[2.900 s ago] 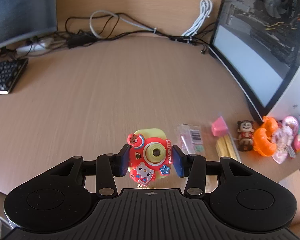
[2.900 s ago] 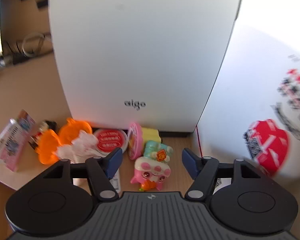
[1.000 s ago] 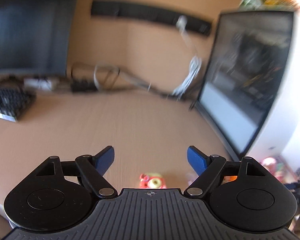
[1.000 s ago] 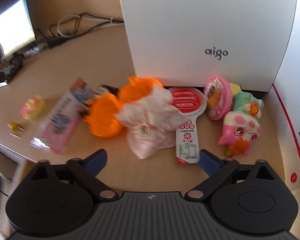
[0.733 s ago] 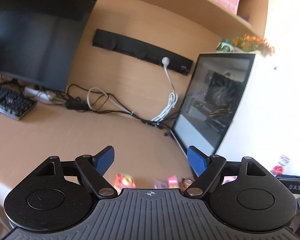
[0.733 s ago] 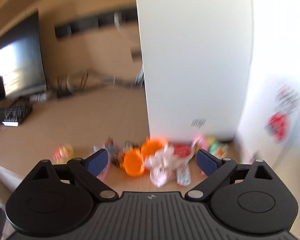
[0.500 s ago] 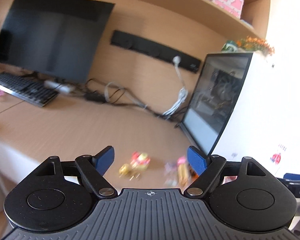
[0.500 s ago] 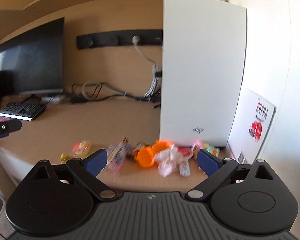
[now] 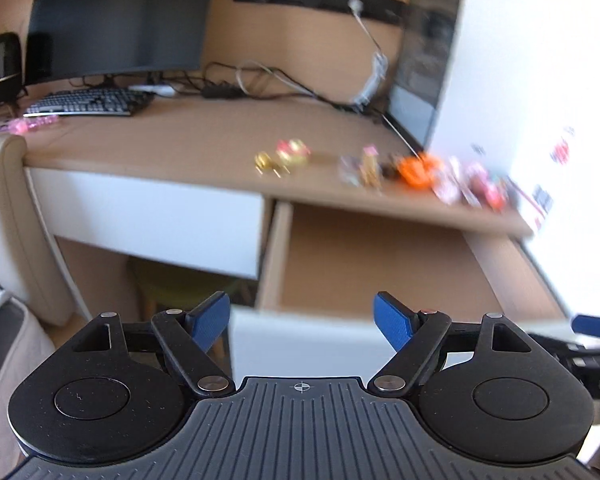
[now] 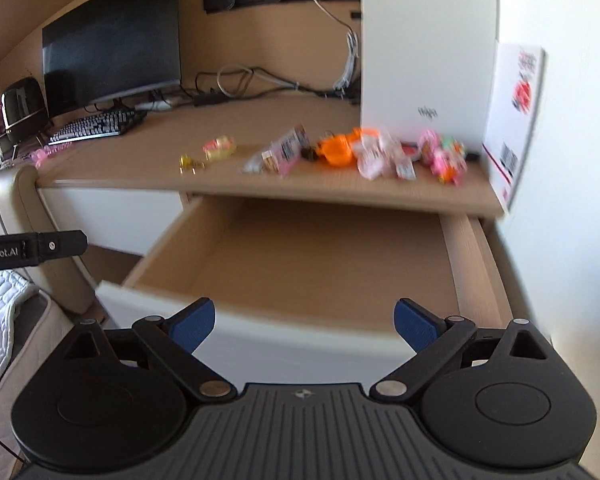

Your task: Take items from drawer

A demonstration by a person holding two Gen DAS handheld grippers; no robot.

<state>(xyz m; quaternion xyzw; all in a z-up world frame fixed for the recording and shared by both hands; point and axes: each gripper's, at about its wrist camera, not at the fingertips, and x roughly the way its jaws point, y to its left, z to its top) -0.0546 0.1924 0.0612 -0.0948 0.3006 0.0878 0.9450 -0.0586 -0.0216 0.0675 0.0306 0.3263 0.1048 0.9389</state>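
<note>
Drawer (image 10: 324, 264): pulled out, interior bare. Toys (image 10: 340, 152): ranged along tabletop (image 10: 148, 160) front edge. Left gripper (image 9: 302, 318), right gripper (image 10: 304, 322): spread apart, nothing held.

Black grippers (image 9: 302, 316), blue-padded jaws

One pulled-out wooden drawer with a white front (image 10: 252, 344), one black monitor (image 10: 112, 44), one black keyboard (image 10: 96, 125) and one white computer case (image 10: 424, 40). Two black grippers with blue pads: left gripper (image 9: 302, 320), right gripper (image 10: 304, 326). Small bright toys along the near desk edge are too blurred to count.
</note>
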